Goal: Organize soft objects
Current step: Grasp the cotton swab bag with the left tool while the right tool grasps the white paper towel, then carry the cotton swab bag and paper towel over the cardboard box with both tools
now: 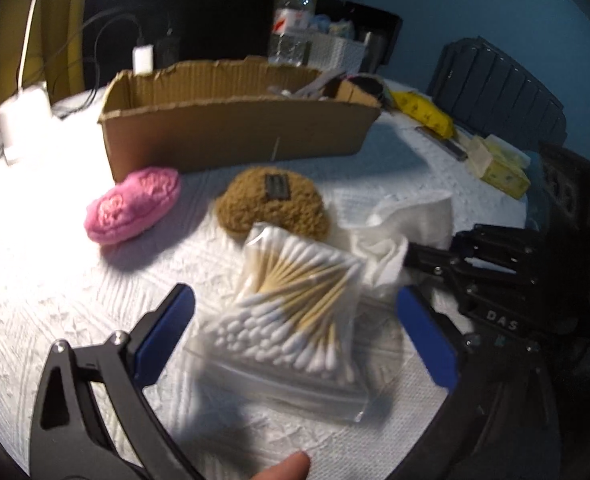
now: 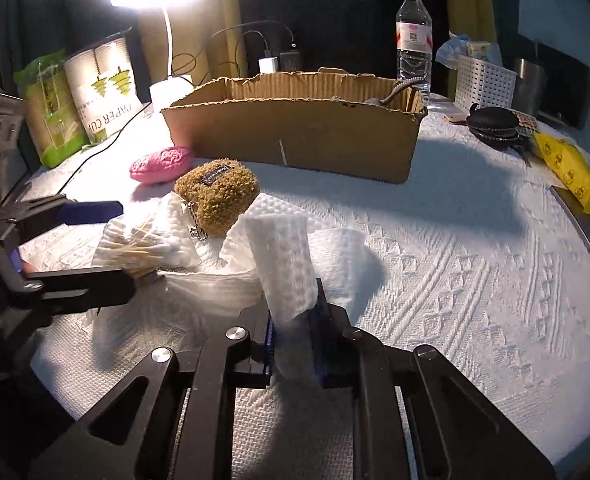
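A clear bag of cotton swabs (image 1: 295,308) lies on the white cloth between the wide-apart blue pads of my left gripper (image 1: 295,296), which is open and not touching it. My right gripper (image 2: 293,312) is shut on a fold of white paper towel (image 2: 283,264) that stands up from its jaws. Beyond the swabs sit a brown fuzzy pouch (image 1: 271,204) and a pink knitted pouch (image 1: 135,208), both in front of the open cardboard box (image 1: 235,132). In the right wrist view the left gripper (image 2: 107,244) straddles the swab bag (image 2: 147,248) at the left.
A water bottle (image 2: 413,36) and white basket (image 2: 483,84) stand behind the box. A yellow packet (image 2: 571,172) and black round case (image 2: 493,124) lie at the right. A lamp base (image 1: 23,120), cables and a paper-cup pack (image 2: 103,84) crowd the left.
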